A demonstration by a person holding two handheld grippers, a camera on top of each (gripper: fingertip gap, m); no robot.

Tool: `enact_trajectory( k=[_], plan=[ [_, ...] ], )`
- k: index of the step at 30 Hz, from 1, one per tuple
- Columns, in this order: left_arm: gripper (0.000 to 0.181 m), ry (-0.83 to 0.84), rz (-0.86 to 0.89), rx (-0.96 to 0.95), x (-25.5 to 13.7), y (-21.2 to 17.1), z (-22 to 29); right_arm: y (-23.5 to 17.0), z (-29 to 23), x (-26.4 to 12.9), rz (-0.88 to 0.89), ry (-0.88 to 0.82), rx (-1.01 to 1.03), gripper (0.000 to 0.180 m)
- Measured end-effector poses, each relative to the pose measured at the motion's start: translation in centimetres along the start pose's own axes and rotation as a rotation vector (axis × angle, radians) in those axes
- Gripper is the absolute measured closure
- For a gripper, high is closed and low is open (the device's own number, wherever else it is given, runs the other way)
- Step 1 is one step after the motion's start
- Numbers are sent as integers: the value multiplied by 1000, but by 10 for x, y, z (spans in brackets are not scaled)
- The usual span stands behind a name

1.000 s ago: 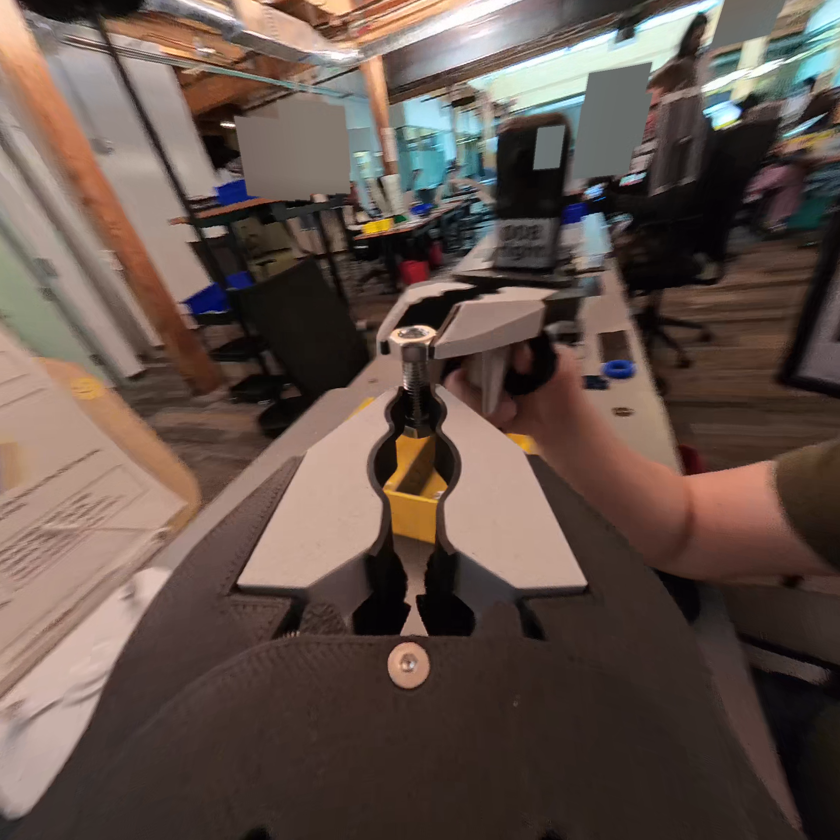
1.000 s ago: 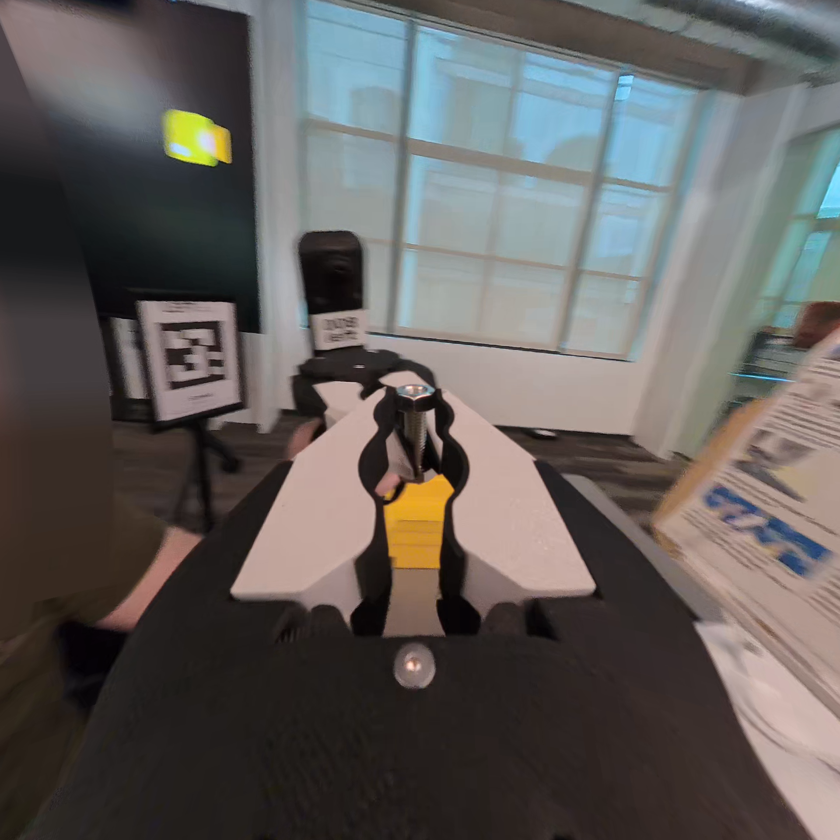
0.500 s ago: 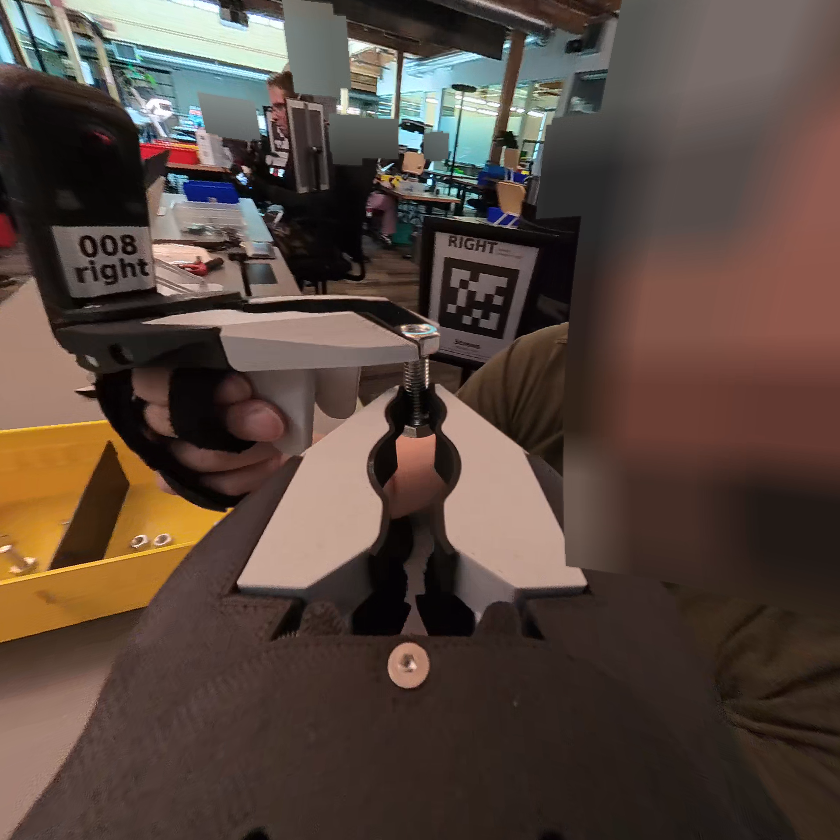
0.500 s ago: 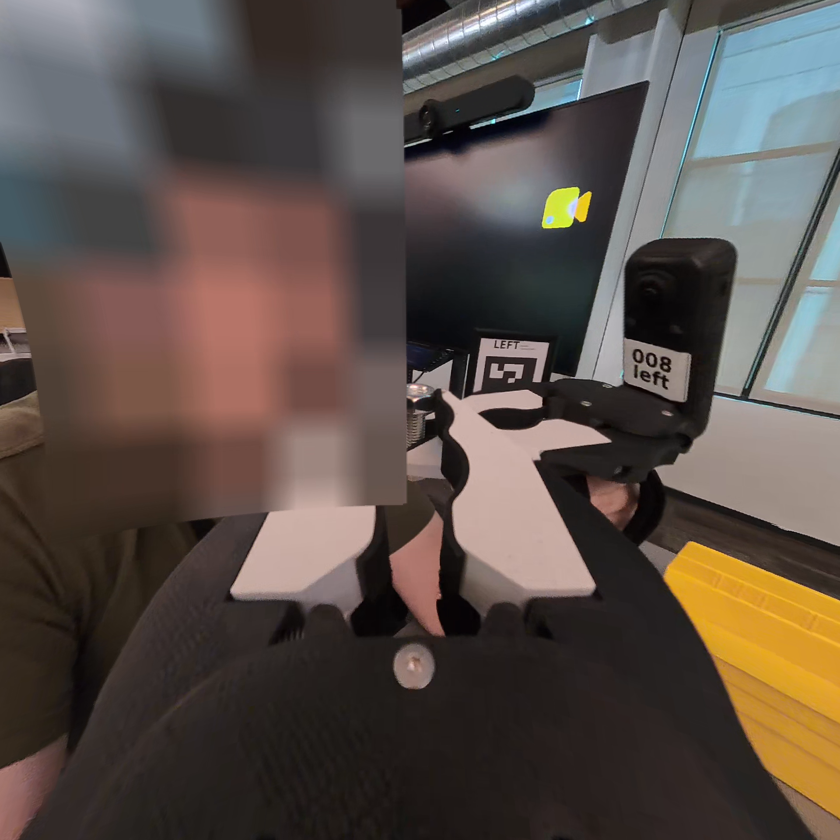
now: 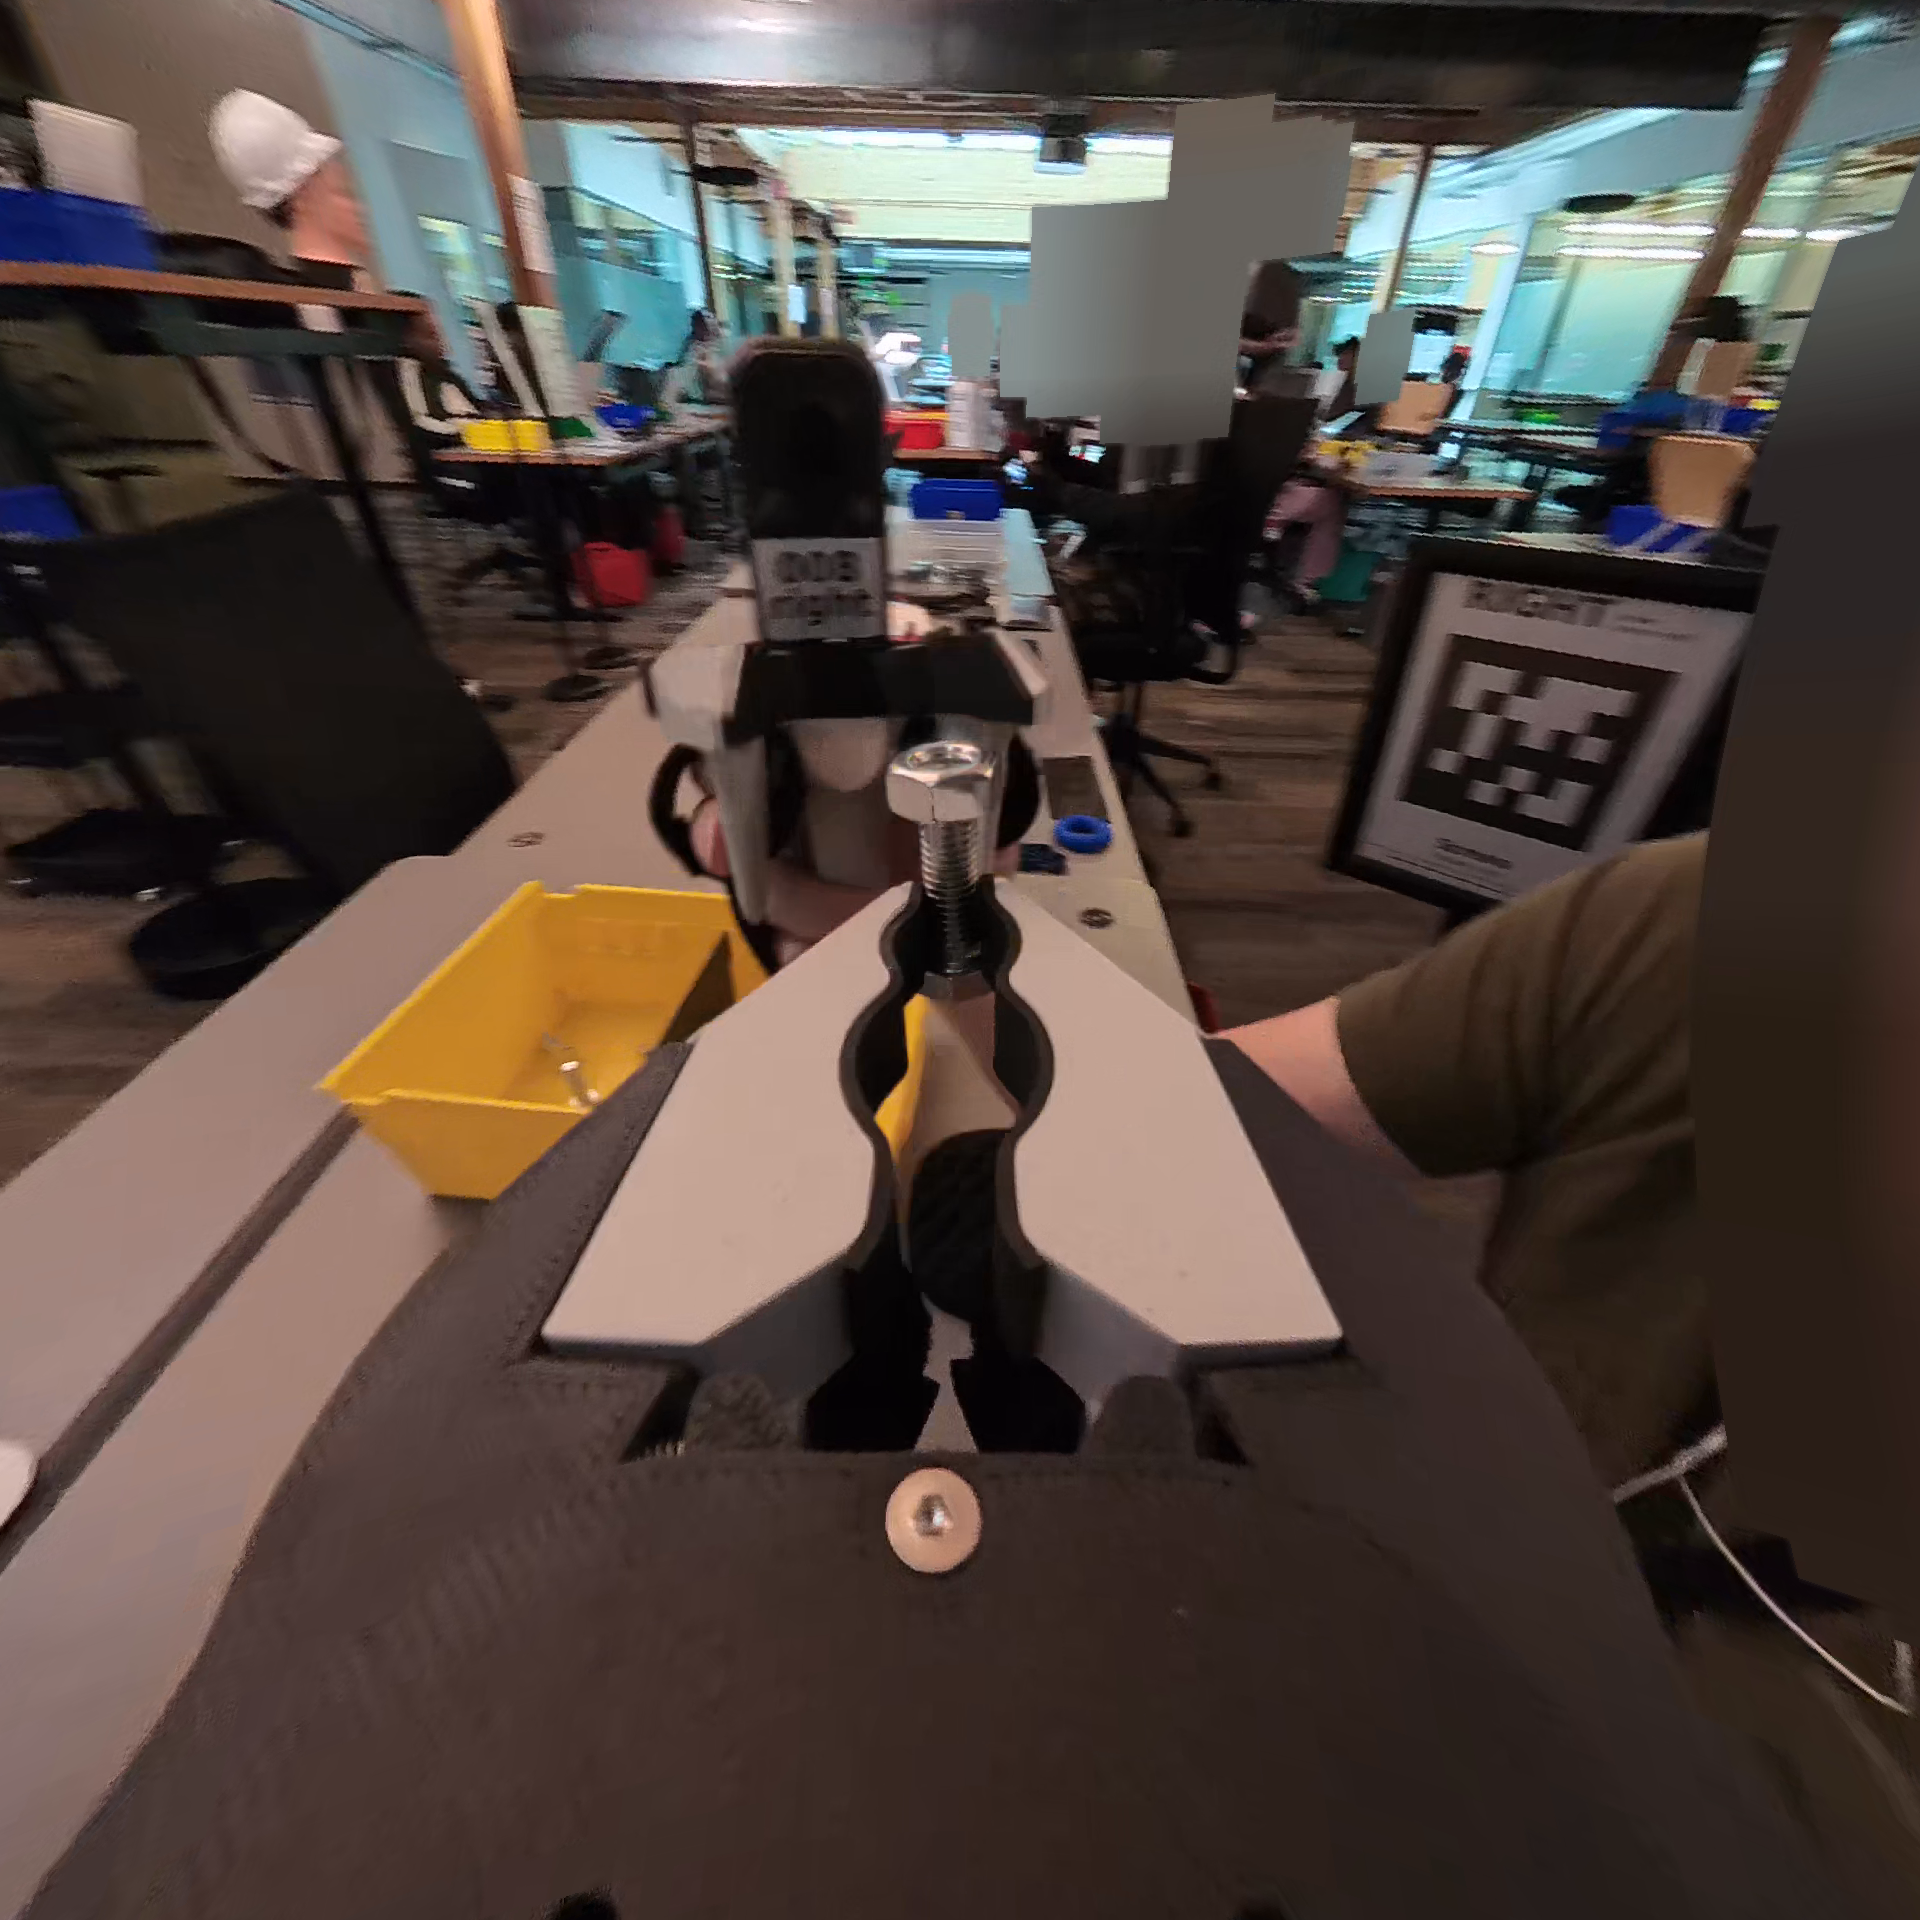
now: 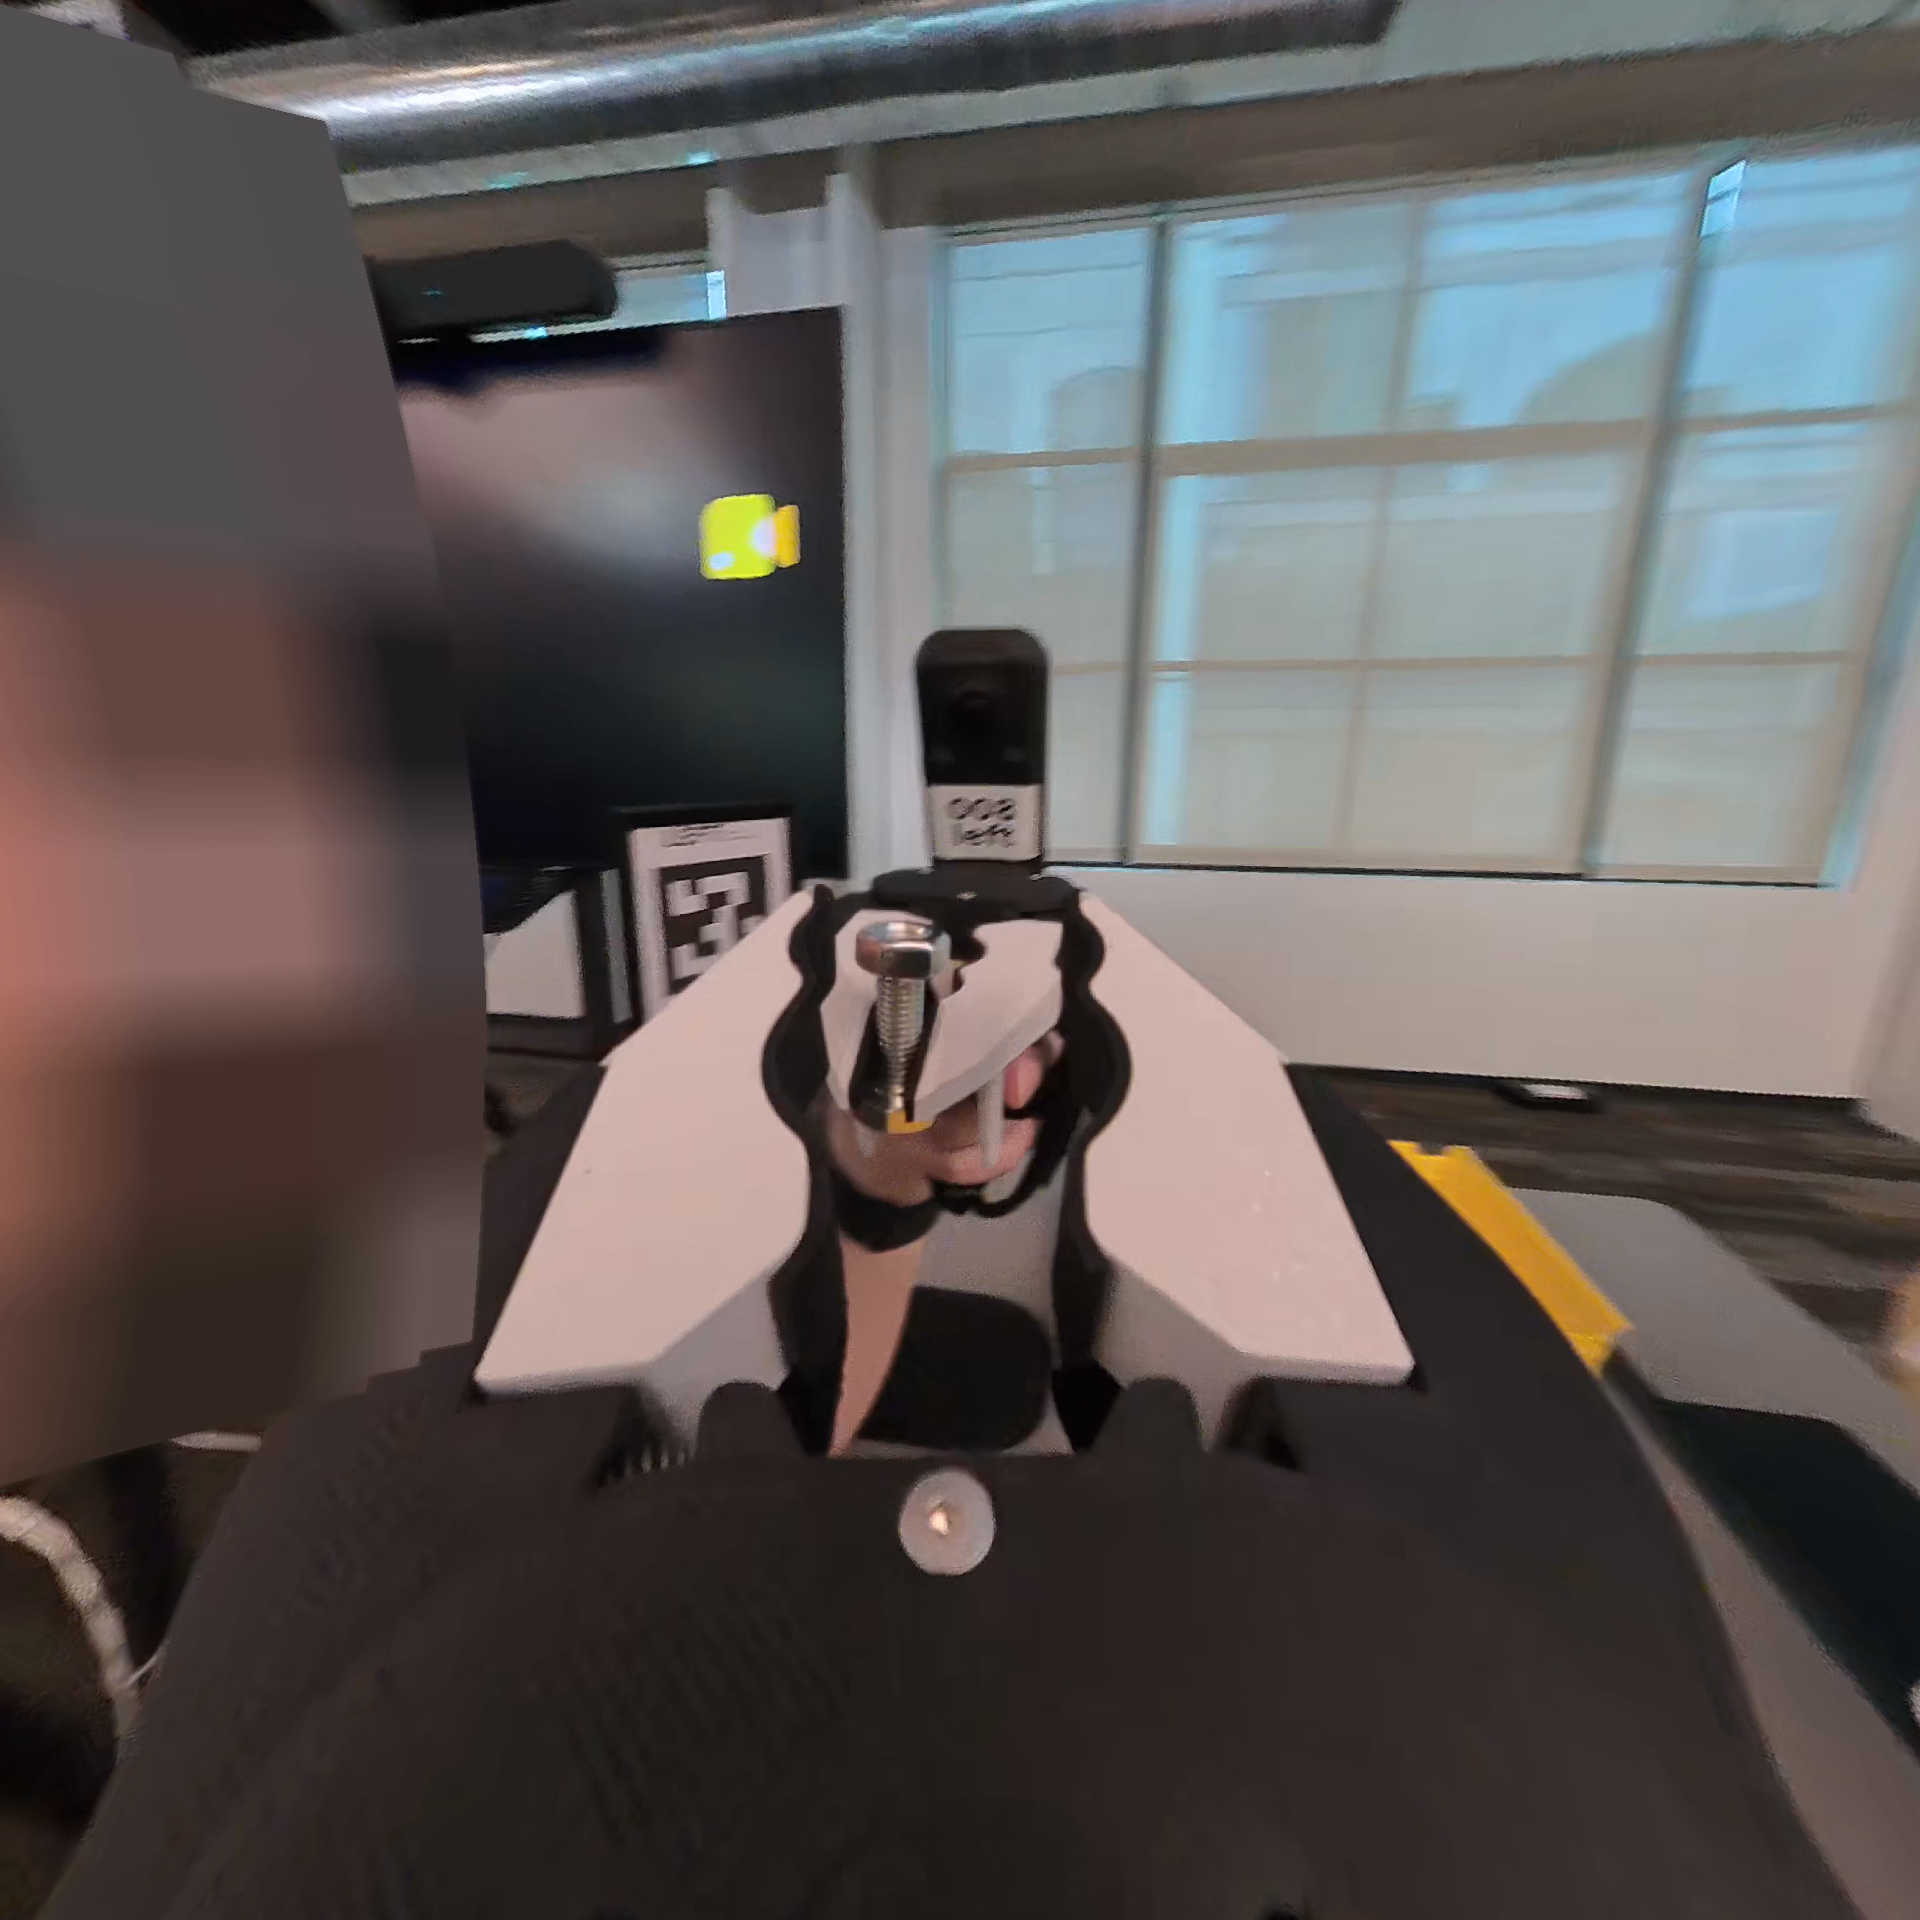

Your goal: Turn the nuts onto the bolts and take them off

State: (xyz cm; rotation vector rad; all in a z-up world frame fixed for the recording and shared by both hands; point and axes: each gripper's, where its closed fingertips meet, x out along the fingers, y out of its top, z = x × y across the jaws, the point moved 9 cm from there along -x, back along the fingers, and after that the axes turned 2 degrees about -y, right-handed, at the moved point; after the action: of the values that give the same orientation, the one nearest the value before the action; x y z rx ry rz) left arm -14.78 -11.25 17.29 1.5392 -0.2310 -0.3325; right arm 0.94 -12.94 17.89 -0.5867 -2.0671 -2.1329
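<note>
A silver bolt [image 5: 940, 831] stands upright with its hex head on top. My left gripper [image 5: 948, 920] is shut on its lower threaded end; whether a nut sits there I cannot tell. My right gripper [image 6: 945, 925] is open, its fingertips on either side of the bolt [image 6: 899, 997] near the head and apart from it. In the left wrist view the right gripper [image 5: 842, 717] faces me just behind the bolt head. In the right wrist view the left gripper [image 6: 935, 1049] faces me, holding the bolt.
A yellow bin [image 5: 499, 1039] with a loose bolt [image 5: 566, 1065] sits on the grey table [image 5: 208, 1143]; its edge shows at the right [image 6: 1507, 1247]. A blue ring [image 5: 1086, 831] lies farther along. Marker boards [image 5: 1538, 748] [image 6: 717, 914] stand nearby. A person's arm [image 5: 1455, 1060] is at the right.
Both grippers swung round together with the bolt. The right gripper, shut on the bolt head half a second ago, has opened off it. The left gripper still holds the bolt.
</note>
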Motion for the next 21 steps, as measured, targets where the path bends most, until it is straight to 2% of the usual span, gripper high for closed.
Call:
enact_trajectory(
  k=[1, 4, 7, 10, 15, 17, 21],
  plan=[
    [173, 32, 9, -1, -1, 0, -3, 3, 1, -2, 18, -51, -27, 136],
    [173, 162, 30, 8, -5, 1, -15, 9, 2, -5, 60, -207, -85, 136],
    [173, 327, 20, 46, -8, 0, -26, 5, 7, -2, -16, -395, -151, 136],
    [173, 453, -9, 90, -7, -3, -33, -2, 3, 8, -99, -469, -241, 137],
    [173, 499, -49, 137, 0, -5, -33, -9, 2, 18, -185, -600, -323, 145],
    [173, 495, -57, 145, 2, -5, -32, -13, 2, 19, -238, -603, -326, 163],
    [173, 497, -74, 165, 4, -6, -31, -12, 2, 16, -251, -565, -307, 163]
  ],
)
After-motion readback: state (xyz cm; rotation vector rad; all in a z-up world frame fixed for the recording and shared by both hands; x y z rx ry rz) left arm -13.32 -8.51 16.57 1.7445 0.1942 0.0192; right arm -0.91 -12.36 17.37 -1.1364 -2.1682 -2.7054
